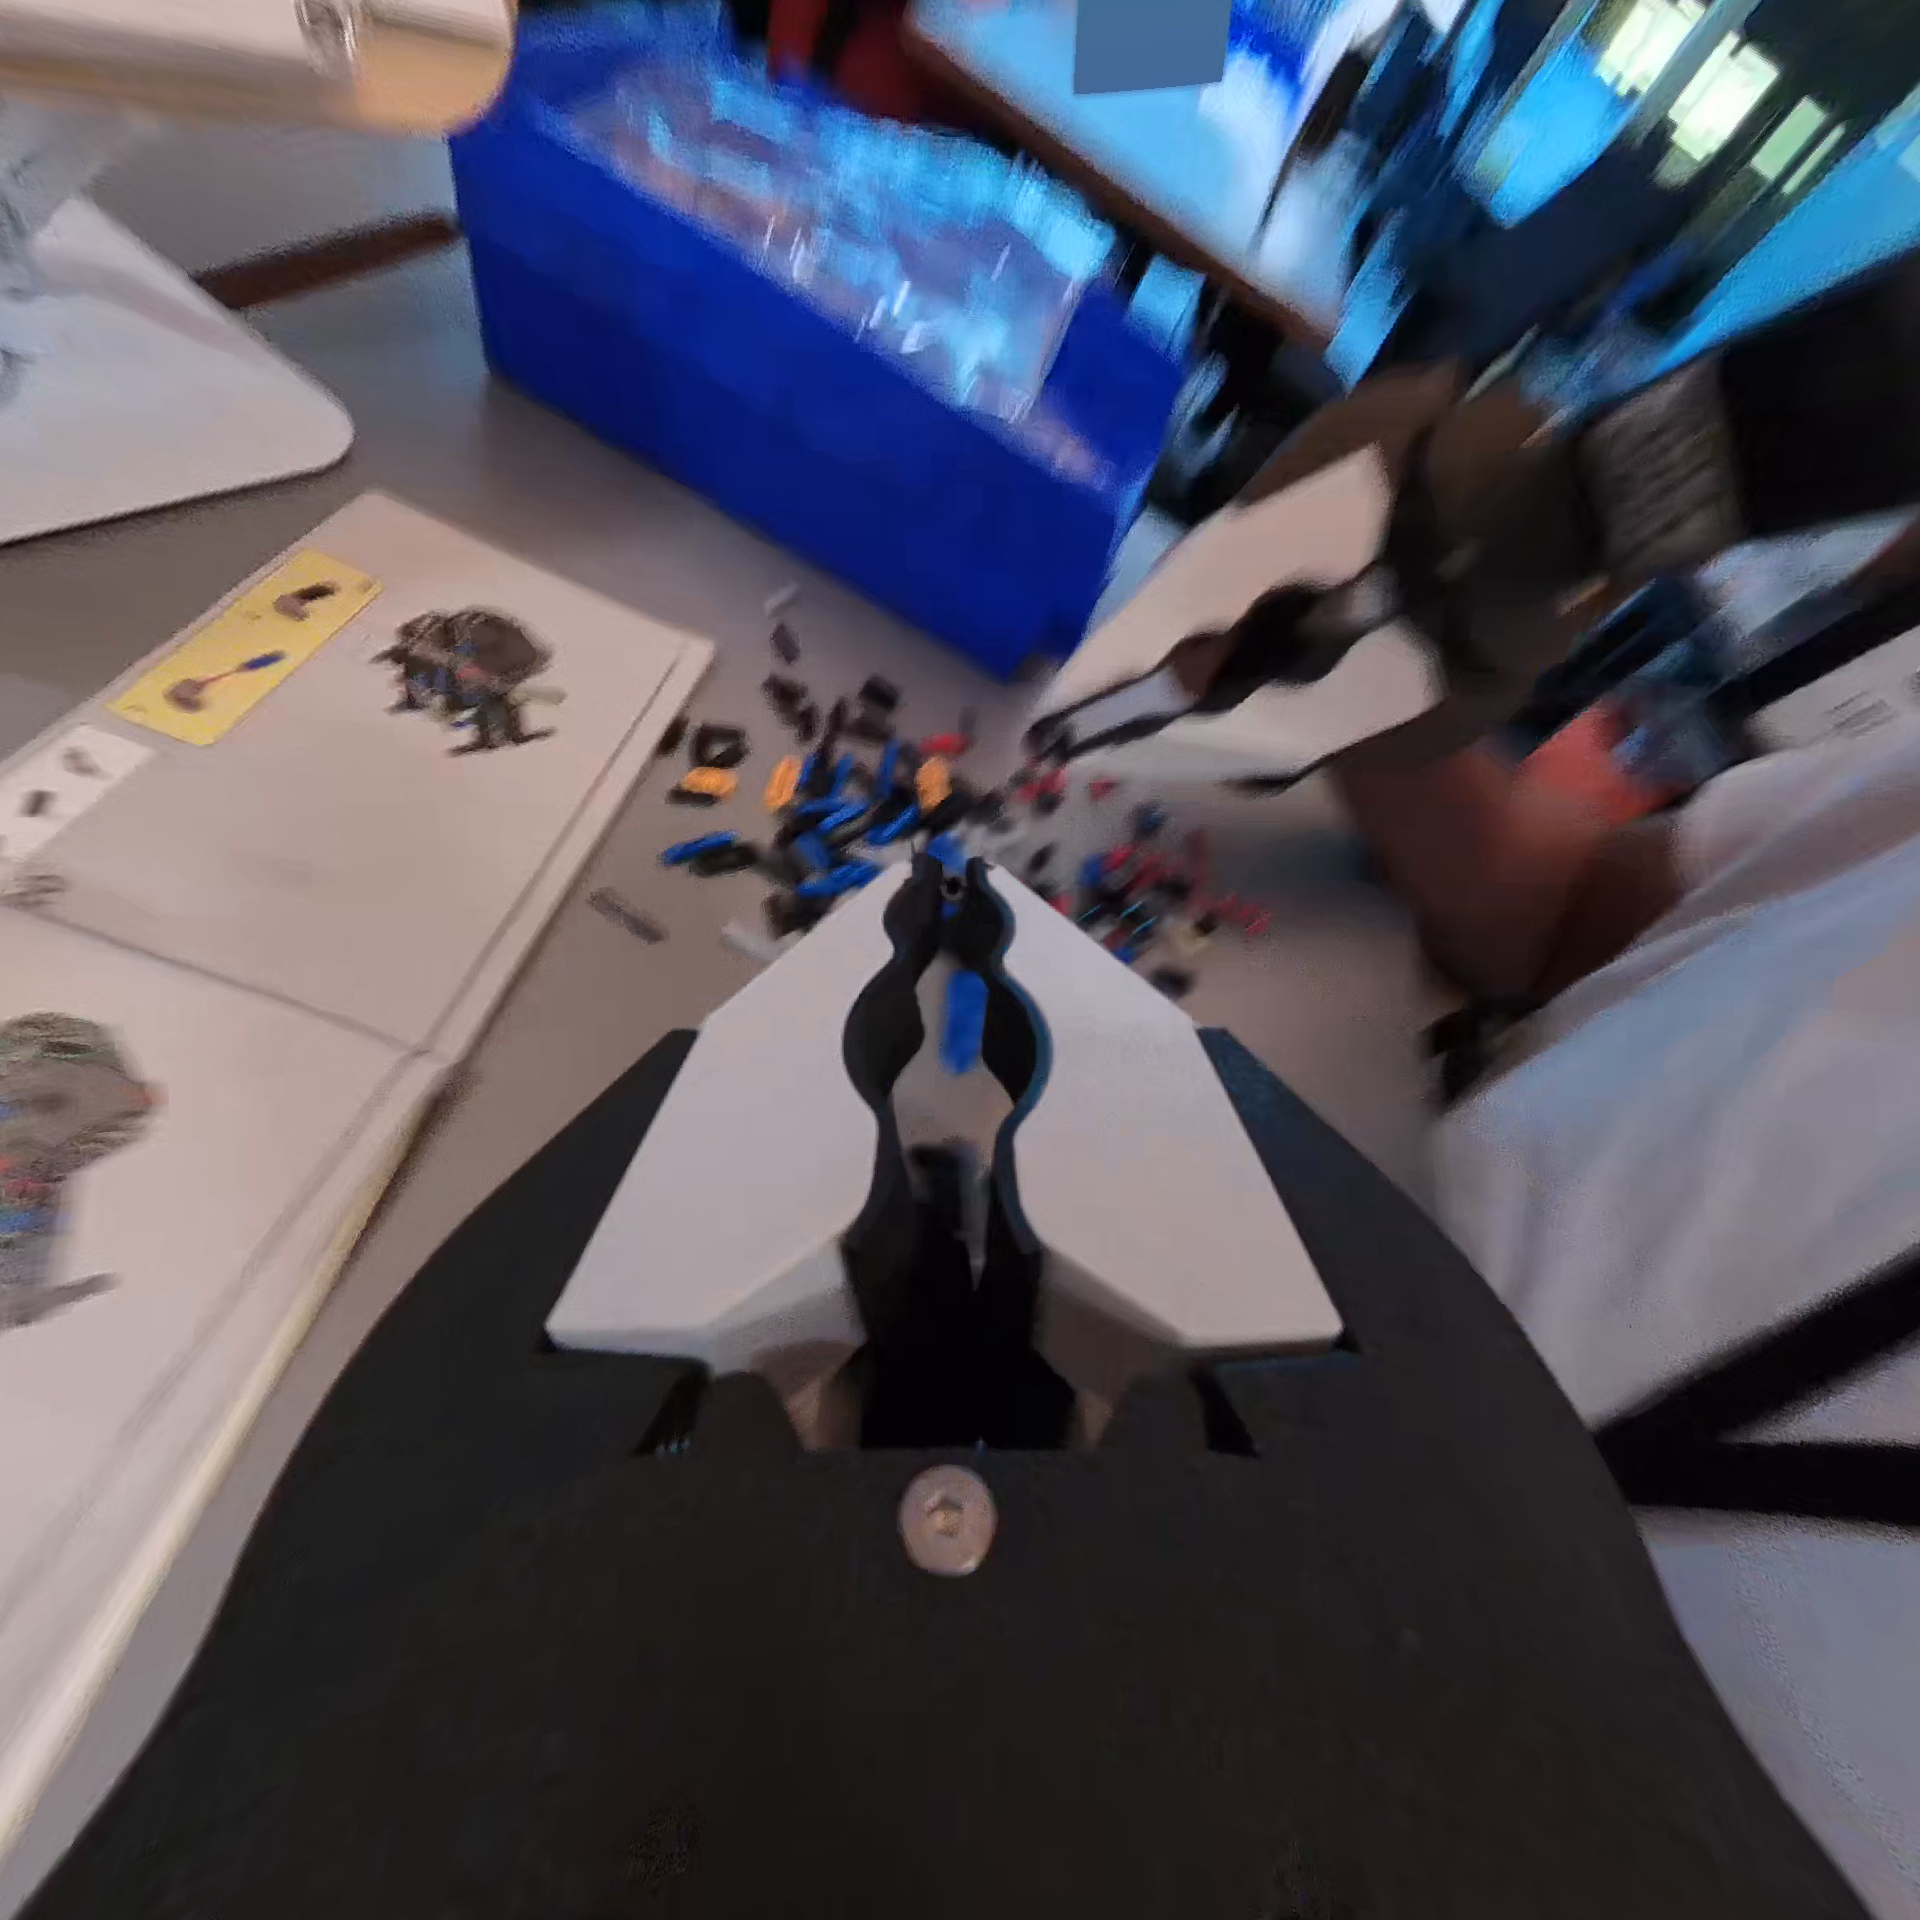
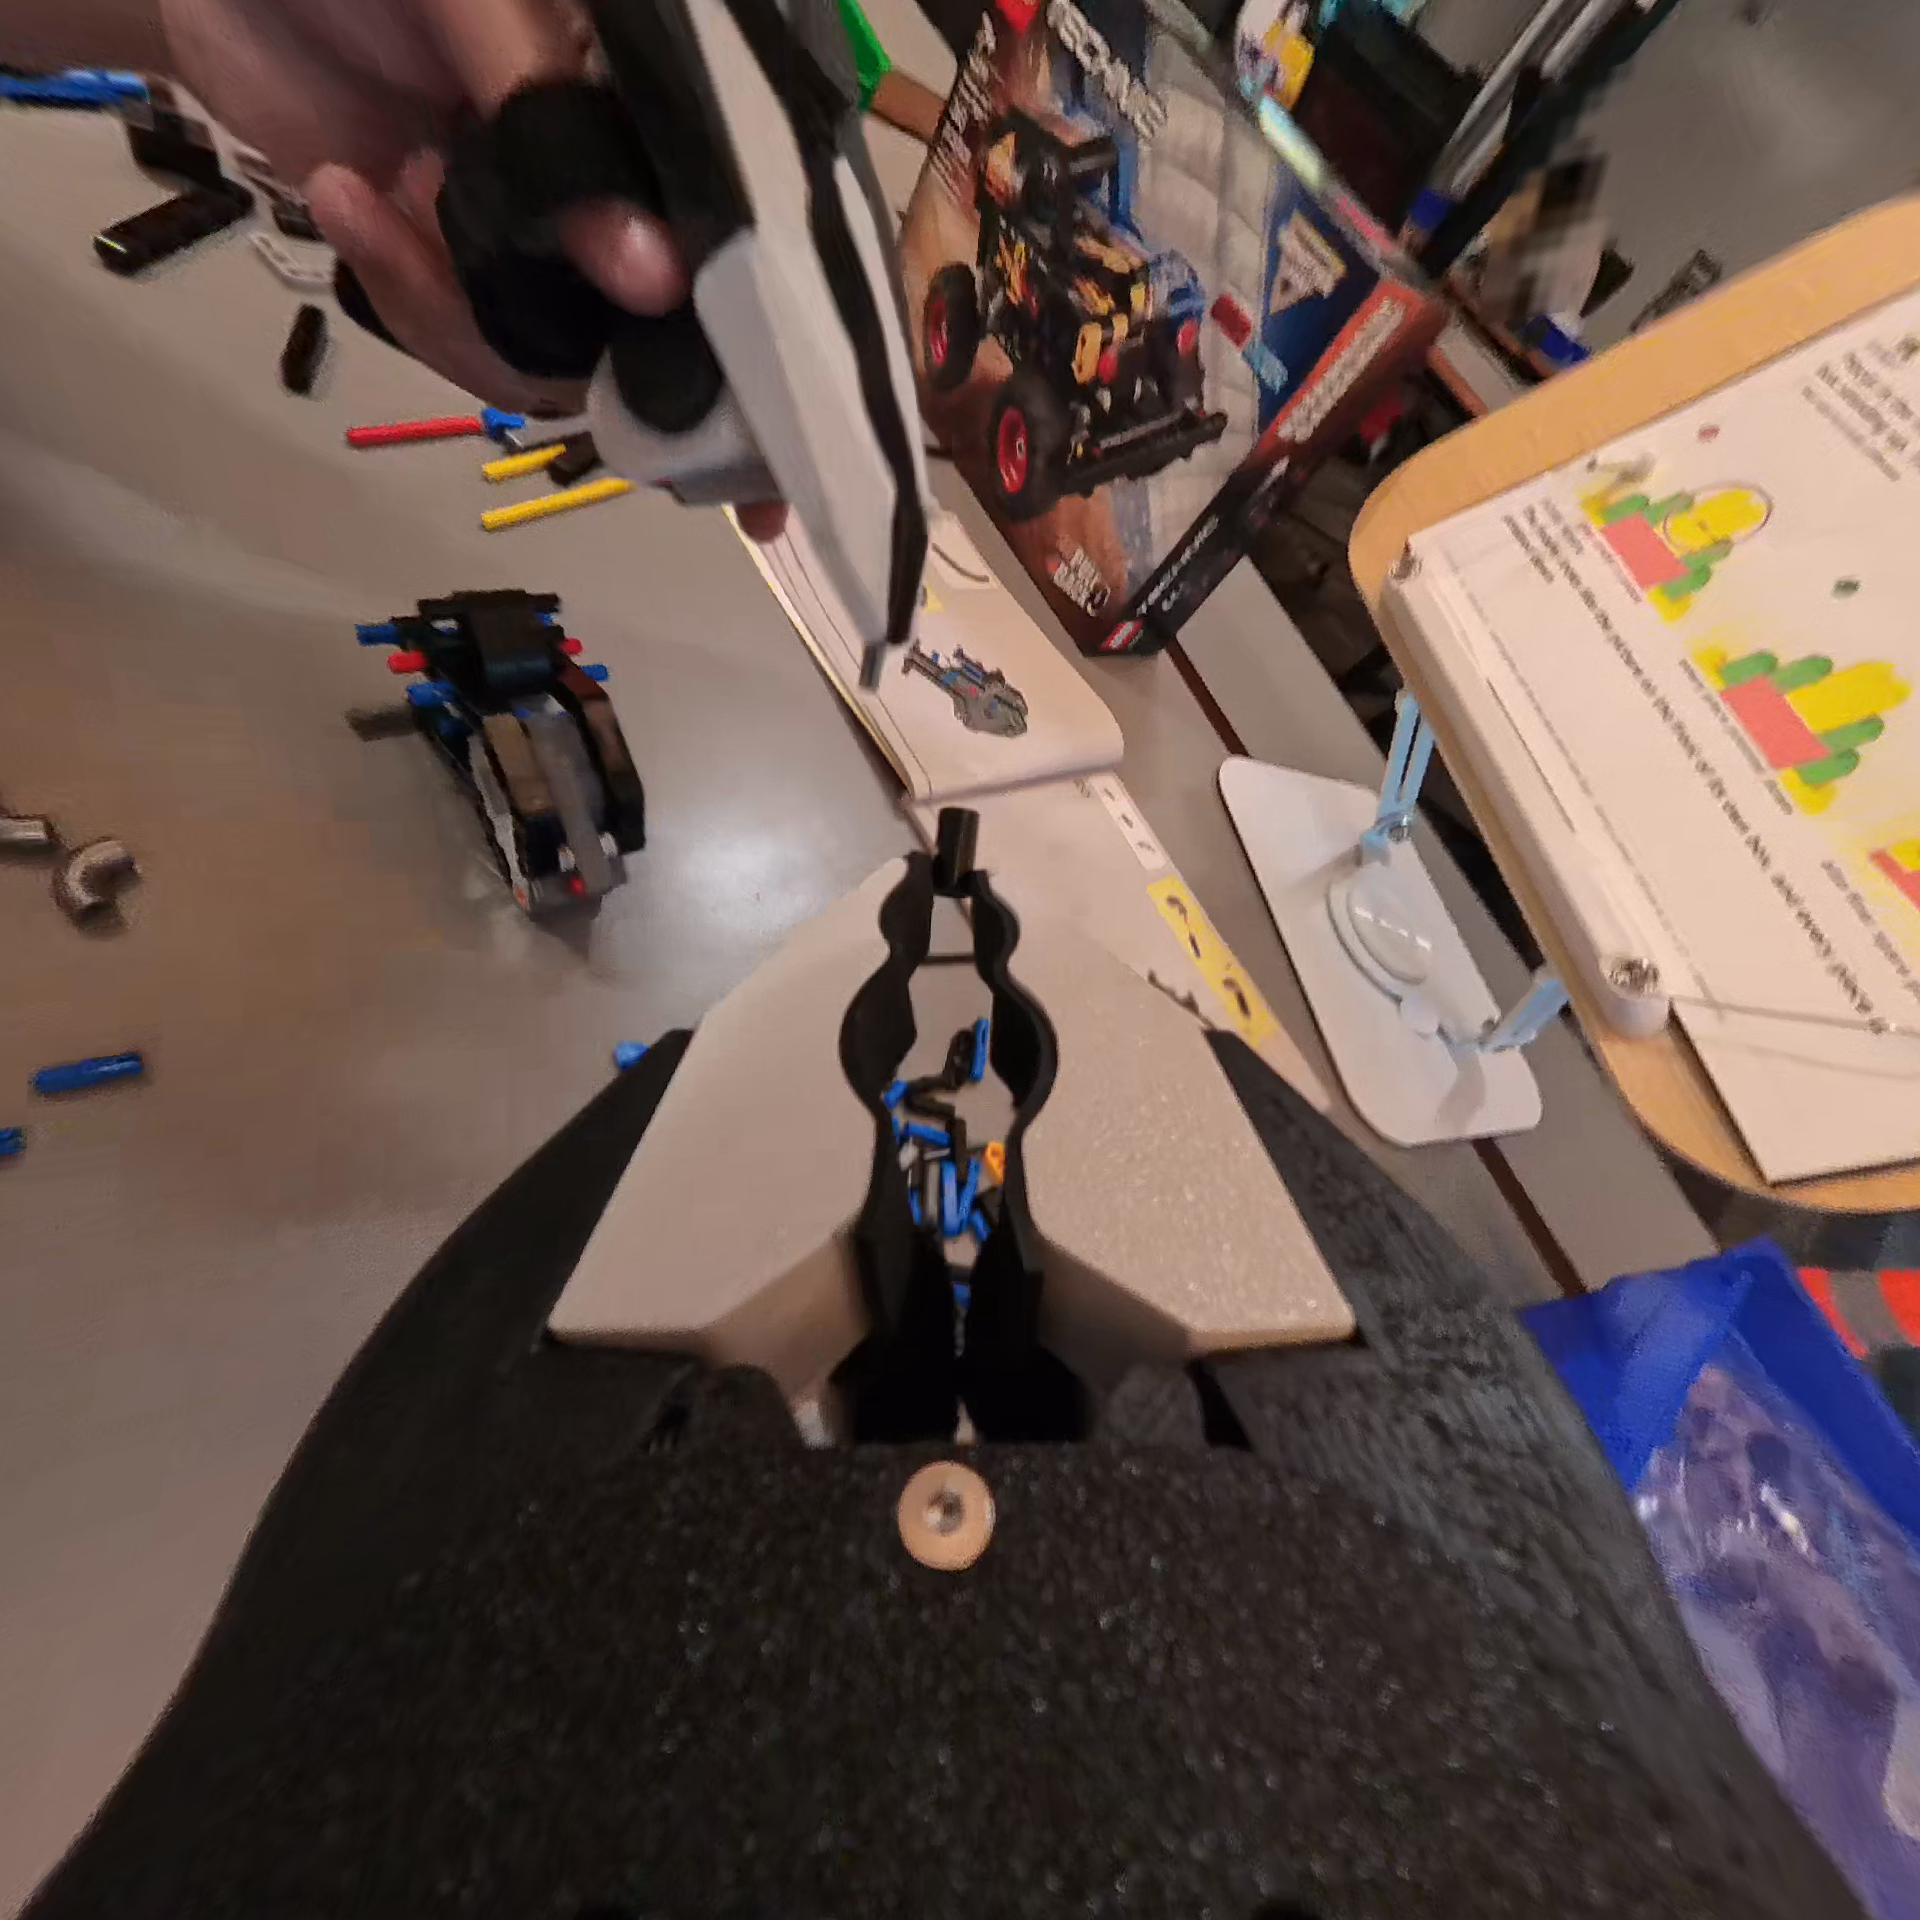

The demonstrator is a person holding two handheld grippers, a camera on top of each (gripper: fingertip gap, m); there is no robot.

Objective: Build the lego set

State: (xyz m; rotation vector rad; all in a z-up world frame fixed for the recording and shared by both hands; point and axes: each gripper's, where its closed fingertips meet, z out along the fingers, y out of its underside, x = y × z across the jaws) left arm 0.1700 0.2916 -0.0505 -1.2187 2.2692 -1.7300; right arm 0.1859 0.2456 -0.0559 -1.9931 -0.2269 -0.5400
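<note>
My left gripper (image 1: pixel 948 881) hovers over a pile of loose blue, black, orange and red pieces (image 1: pixel 831 800); its jaws are shut on a small grey piece (image 1: pixel 949 890). It also shows in the right wrist view (image 2: pixel 873 665), held by a hand, tip down over the booklet. My right gripper (image 2: pixel 951 883) is shut on a small black piece (image 2: pixel 956 836) that sticks up from its tips. It shows blurred in the left wrist view (image 1: pixel 1039 738) at the pile's far right. A partly built black, grey and blue model (image 2: pixel 530 738) lies on the table to the left.
An open instruction booklet (image 1: pixel 364 810) lies left of the pile. A blue bin (image 1: pixel 779 416) stands behind it. The set's box (image 2: pixel 1122 343), a white-based stand (image 2: pixel 1371 935) and a board with a printed sheet (image 2: pixel 1662 675) are nearby. Loose red and yellow axles (image 2: pixel 551 504) lie far left. The left gripper's tips are roughly 6 cm from the right gripper's.
</note>
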